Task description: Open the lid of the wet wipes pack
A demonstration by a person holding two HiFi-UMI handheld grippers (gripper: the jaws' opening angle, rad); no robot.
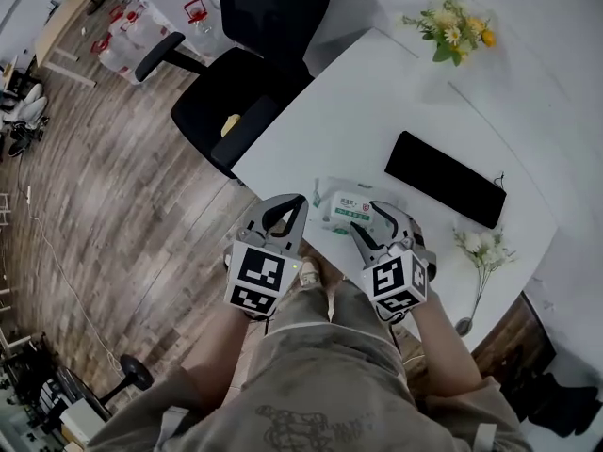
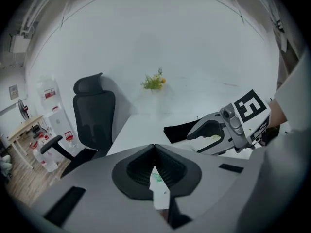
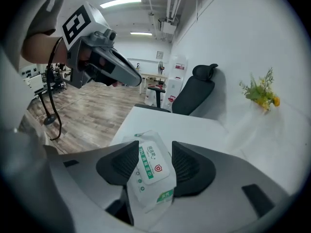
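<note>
One black padded chair (image 1: 245, 92) stands by the smooth white table (image 1: 377, 111). The left gripper (image 2: 154, 146) is clenched, ribbed pads touching, with nothing in it. One soft, shiny wipes pack (image 1: 341, 211) lies flat near the table's front edge, lid shut. The right gripper (image 3: 155, 147) is spread wide around it, not squeezing. Further right are one flat black pad (image 1: 445, 179) and two flower bunches, yellow (image 1: 452, 26) and white (image 1: 485, 248).
</note>
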